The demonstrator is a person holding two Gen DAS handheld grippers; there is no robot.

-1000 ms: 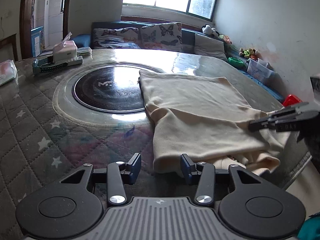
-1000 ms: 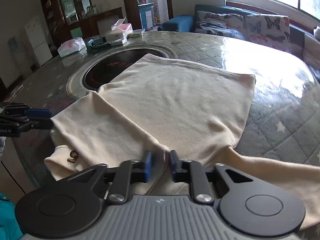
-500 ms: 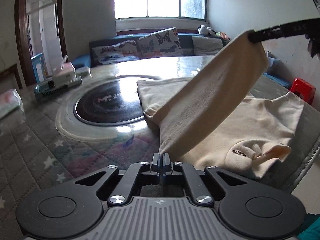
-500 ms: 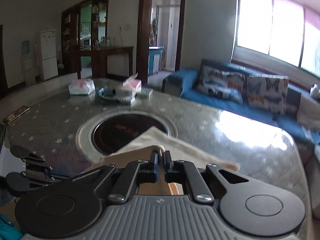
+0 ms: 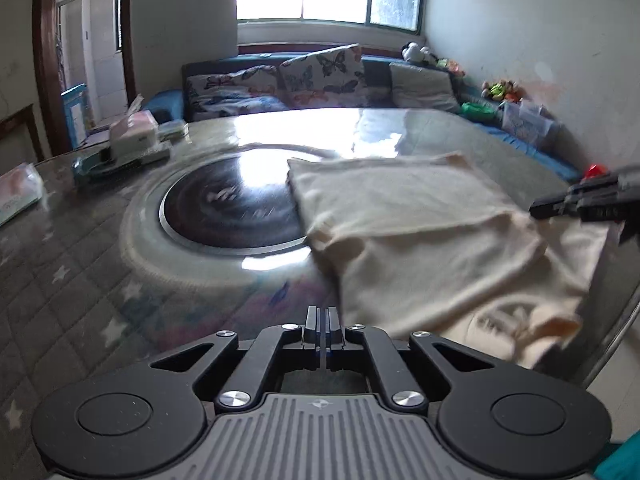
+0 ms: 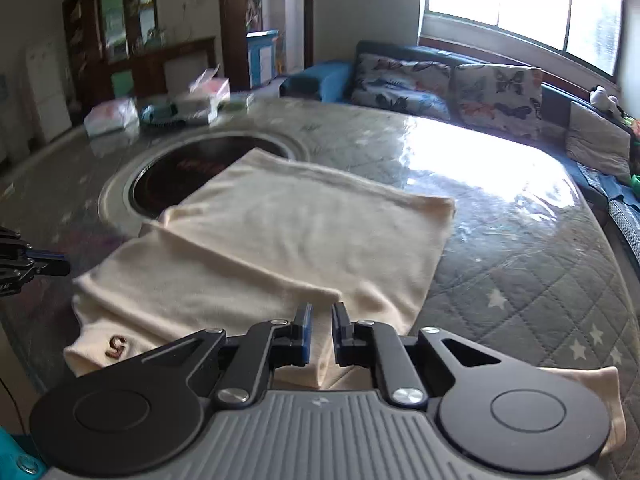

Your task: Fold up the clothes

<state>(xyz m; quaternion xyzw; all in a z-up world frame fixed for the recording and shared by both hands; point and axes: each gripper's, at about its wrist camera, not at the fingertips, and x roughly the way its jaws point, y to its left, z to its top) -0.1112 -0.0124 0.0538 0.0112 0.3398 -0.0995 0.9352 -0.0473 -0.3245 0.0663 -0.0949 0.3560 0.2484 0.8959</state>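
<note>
A cream garment [image 5: 420, 232] [image 6: 280, 240] lies flat on the quilted table [image 5: 80, 280], one layer folded across it, a brown "5" mark [image 6: 116, 346] near its front corner. My left gripper [image 5: 322, 316] is shut, just beside the cloth's near left corner; no cloth shows between its pads. From the right wrist view the left gripper [image 6: 60, 266] sits at the cloth's left edge. My right gripper [image 6: 320, 312] hovers over the fold's near end, jaws opening, a narrow gap between them, pads not pressing the cloth. In the left wrist view the right gripper [image 5: 536, 210] is at the far right.
A dark round inset [image 5: 224, 208] lies in the table's middle, partly under the garment. A tissue box [image 5: 132, 132] and a plastic packet [image 5: 16, 192] stand at the far left. The table's edge [image 5: 616, 320] runs close by the garment. A sofa [image 5: 320, 76] stands behind.
Half a second ago both grippers held a fold of the garment up in the air. Now that fold lies on the table, both grippers are low, and the right jaws have parted slightly.
</note>
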